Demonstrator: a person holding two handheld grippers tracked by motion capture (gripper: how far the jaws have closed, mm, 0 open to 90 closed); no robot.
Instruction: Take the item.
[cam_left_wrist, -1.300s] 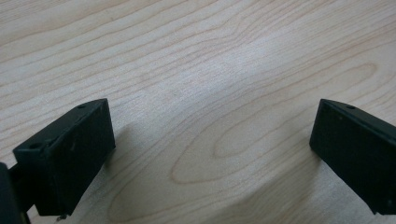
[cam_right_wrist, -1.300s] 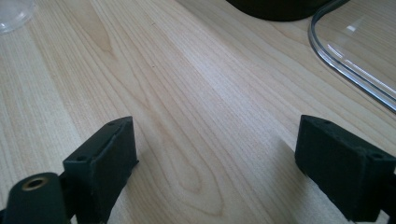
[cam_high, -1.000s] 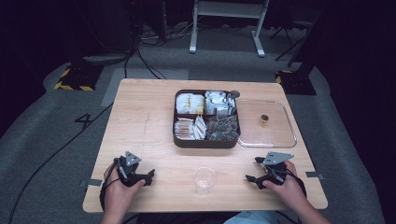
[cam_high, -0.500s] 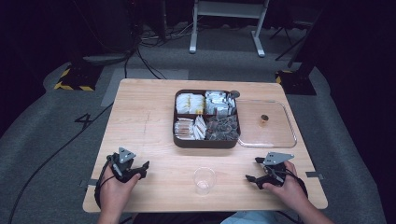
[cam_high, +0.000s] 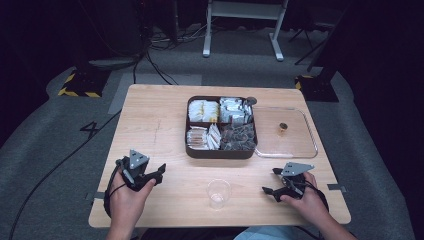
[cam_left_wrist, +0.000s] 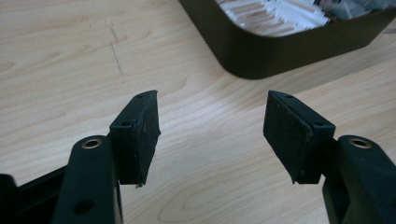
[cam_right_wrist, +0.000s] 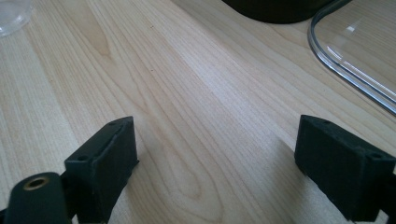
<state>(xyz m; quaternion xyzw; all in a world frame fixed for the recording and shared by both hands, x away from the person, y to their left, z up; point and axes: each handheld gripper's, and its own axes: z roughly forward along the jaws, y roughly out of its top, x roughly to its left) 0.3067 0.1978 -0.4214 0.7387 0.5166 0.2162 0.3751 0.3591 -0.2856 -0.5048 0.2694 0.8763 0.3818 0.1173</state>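
Cup: a small clear plastic cup was seen standing upright near the table's front edge, between the two hands, untouched and apparently empty; its rim was also caught at the top left corner of the right gripper view.
Tray: a dark four-compartment tray of packets was set at the table's middle, beyond the cup; its rounded corner was seen just ahead of the left jaws.
Lid: a clear lid was laid flat against the tray's right side, with a small brown knob on it.
Change: over the last second the left gripper had been lifted and turned toward the tray and cup, while the right gripper had been kept where it was.
Meaning: it was judged that a reach was only beginning, with nothing yet picked up.
Left gripper state: the jaws were held wide apart above bare wood, nothing between them, nothing touched.
Right gripper state: the jaws were spread wide as well, empty, low over the table, near the lid's edge.
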